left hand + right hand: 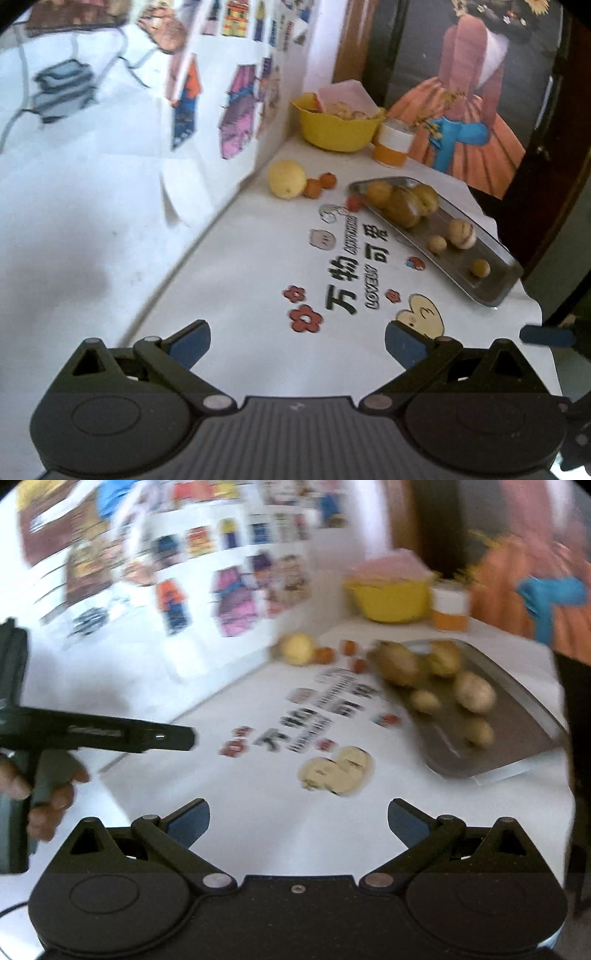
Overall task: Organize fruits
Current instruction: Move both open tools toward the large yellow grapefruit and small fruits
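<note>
Both grippers empty, jaws wide apart: left gripper (297,345), right gripper (298,823), hovering over white table (258,280). Metal tray (495,291) with brownish produce at 2 o'clock. Loose yellow fruit (287,178) and small oranges (320,184) at 12 o'clock, near wall. Judged: approach stage; next move calls for reaching far, closing on loose fruit.

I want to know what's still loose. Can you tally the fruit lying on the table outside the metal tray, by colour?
large yellow fruit: 1
small orange fruits: 2
small red fruit: 1
Total: 4
</note>
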